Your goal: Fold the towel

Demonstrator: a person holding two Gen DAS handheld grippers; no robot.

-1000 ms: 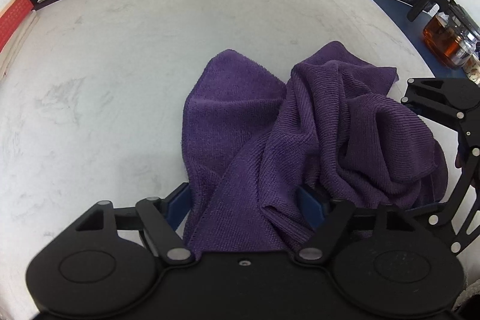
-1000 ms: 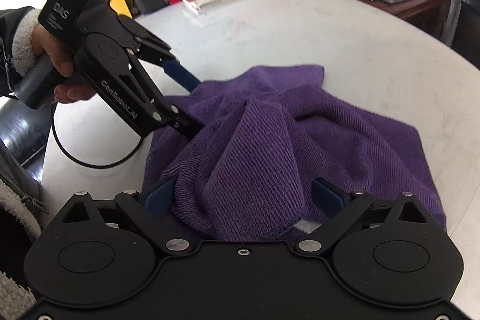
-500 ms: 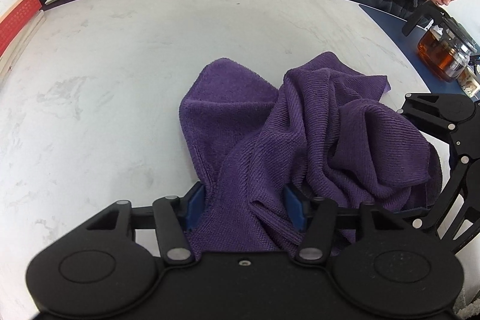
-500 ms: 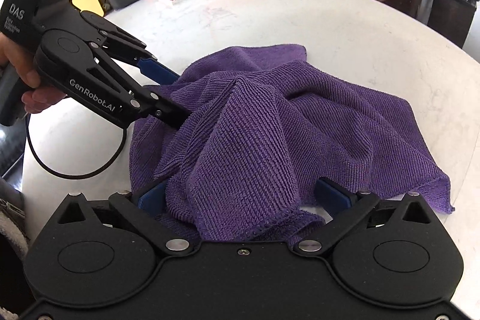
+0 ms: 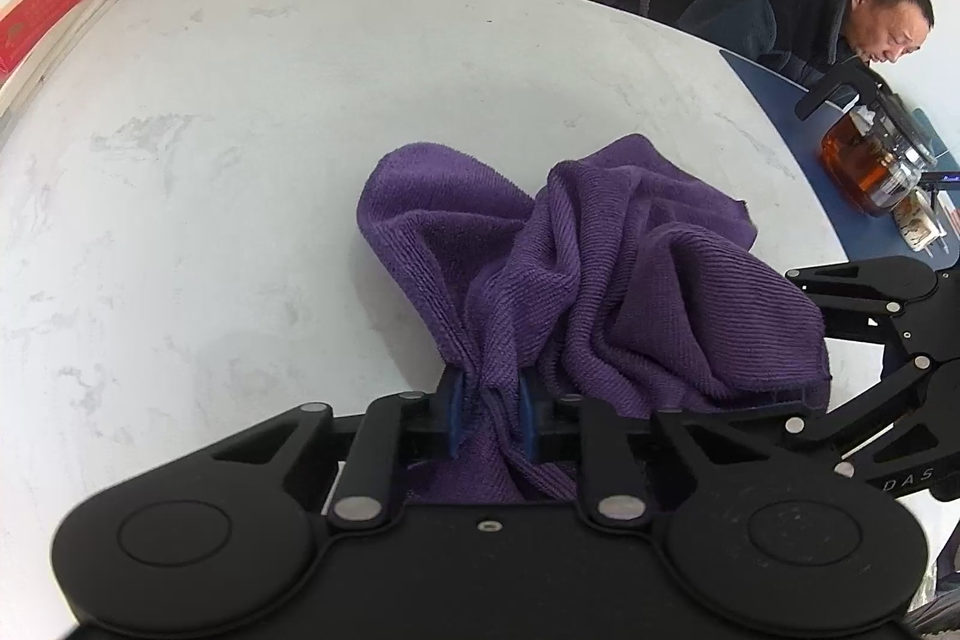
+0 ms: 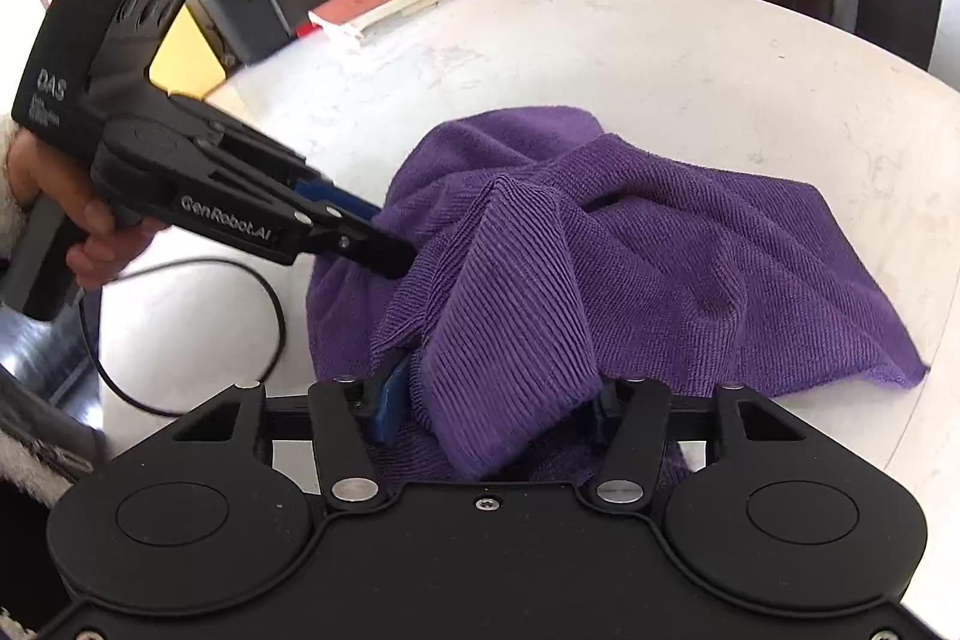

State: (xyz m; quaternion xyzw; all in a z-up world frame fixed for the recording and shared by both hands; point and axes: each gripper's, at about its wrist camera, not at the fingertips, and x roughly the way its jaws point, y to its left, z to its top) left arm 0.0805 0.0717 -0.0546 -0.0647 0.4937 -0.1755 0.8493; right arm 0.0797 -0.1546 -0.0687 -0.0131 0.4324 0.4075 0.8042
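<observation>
Now both claws, left claw [image 5: 489,415] and right claw [image 6: 489,409], pinch the bunched towel [image 5: 600,280] tightly; lifting unevenly could drag creases across the counter [image 5: 210,160].

Left gripper [image 5: 491,415] now clamped on towel [image 5: 606,280]; right gripper [image 6: 489,409] narrowed around a fold; cloth bunched higher.

Right hand-held gripper [image 6: 489,400] fingertips buried under bunched towel [image 6: 600,250]
</observation>
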